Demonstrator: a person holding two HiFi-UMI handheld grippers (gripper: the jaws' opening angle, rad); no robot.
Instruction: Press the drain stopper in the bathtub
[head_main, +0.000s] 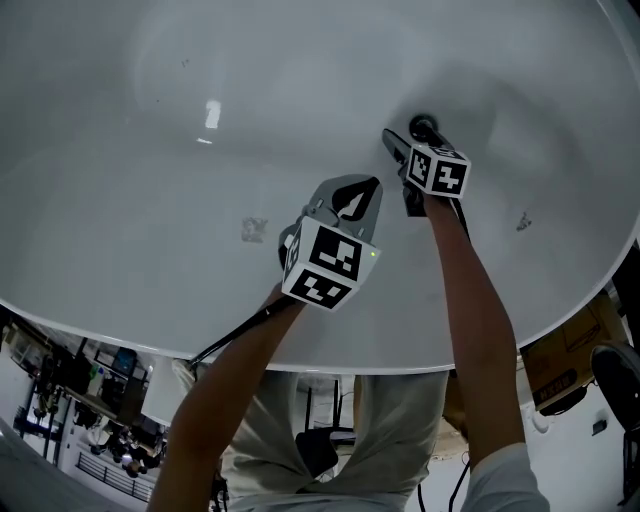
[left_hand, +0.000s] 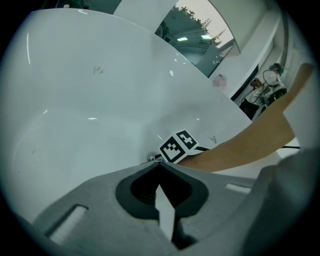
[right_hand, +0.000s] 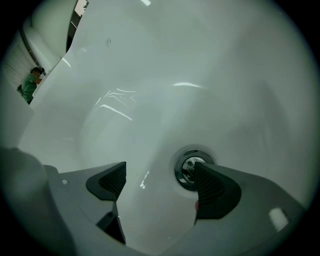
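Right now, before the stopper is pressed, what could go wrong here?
1. The right gripper is open, and only one pad overlaps the edge of the drain stopper; an off-centre push may slide off the shiny metal.
2. The bathtub surface is smooth and sloped, so a slipping jaw could scrape it.

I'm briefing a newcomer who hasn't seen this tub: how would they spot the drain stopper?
Look into the white bathtub, at its floor where the right gripper reaches. The drain stopper is the round shiny metal disc in a dark ring, the sole fitting there.
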